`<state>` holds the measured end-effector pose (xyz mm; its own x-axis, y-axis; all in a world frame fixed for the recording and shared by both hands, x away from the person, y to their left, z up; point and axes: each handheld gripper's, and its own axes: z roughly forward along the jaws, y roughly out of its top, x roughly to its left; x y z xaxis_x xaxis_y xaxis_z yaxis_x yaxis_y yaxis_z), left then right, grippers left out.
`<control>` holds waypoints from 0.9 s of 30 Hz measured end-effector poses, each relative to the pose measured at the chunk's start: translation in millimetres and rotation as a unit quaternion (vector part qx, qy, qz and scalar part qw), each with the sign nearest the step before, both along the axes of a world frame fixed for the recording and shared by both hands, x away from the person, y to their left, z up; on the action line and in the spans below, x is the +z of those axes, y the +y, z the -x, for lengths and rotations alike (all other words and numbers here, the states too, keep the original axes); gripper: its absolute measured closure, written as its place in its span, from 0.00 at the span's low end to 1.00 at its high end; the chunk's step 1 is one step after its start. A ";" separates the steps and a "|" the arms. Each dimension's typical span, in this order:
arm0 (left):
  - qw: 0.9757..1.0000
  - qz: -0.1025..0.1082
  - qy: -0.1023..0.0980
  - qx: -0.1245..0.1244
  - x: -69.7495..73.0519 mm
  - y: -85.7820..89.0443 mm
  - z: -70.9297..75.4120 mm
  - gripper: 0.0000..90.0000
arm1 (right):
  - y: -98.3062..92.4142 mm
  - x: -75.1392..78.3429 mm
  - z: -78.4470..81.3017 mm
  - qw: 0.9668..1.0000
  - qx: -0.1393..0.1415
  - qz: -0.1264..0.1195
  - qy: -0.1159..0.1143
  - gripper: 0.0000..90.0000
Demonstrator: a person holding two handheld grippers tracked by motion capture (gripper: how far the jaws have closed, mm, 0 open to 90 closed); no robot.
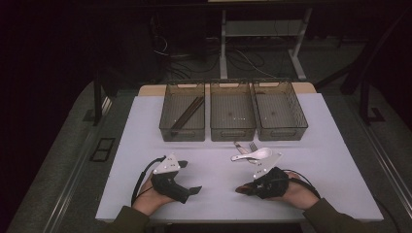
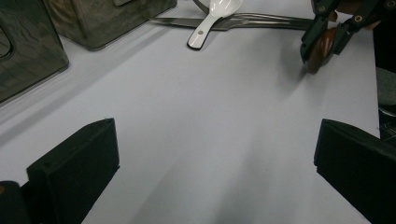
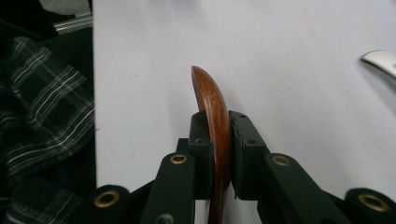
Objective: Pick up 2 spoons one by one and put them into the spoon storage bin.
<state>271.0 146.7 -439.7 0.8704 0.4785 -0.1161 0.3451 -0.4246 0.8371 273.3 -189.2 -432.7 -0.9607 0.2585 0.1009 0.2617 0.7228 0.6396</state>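
My right gripper (image 3: 218, 125) is shut on a curved brown wooden utensil (image 3: 210, 98), which sticks out edge-on past the pads. In the high view that gripper (image 1: 247, 188) lies low over the white table (image 1: 330, 160) at the front right, with the wooden piece (image 1: 240, 190) pointing left. The left gripper view shows the same gripper (image 2: 322, 44) and wooden piece (image 2: 319, 52) at the top right. My left gripper (image 1: 190, 177) rests at the front left, open, with bare table between its jaws (image 2: 215, 158).
A white spoon (image 1: 255, 154) lies on metal cutlery (image 1: 243, 145) in front of three dark mesh bins (image 1: 232, 131). The left bin (image 1: 182, 133) holds brown sticks (image 1: 187, 115). A plaid sleeve (image 3: 42, 116) is at the table's near edge.
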 end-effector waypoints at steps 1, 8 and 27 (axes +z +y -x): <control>1.000 0.000 0.000 0.000 0.0 0.1 0.0 0.00 | -0.3 1.1 -2.0 1.000 -0.004 0.000 -0.001 0.88; 1.000 0.002 0.001 0.002 0.6 1.0 0.5 0.00 | -6.1 8.9 -15.3 0.999 -0.042 -0.006 0.005 0.88; 1.000 0.006 -0.004 -0.003 1.8 3.4 0.9 0.00 | -10.6 35.5 -52.9 0.992 -0.116 -0.041 0.000 0.89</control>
<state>270.1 150.1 -437.9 0.8738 0.4726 -0.1144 0.3359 -0.4166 0.8448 326.2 -199.8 -397.2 -0.8768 0.4630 0.1299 0.4139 0.5893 0.6938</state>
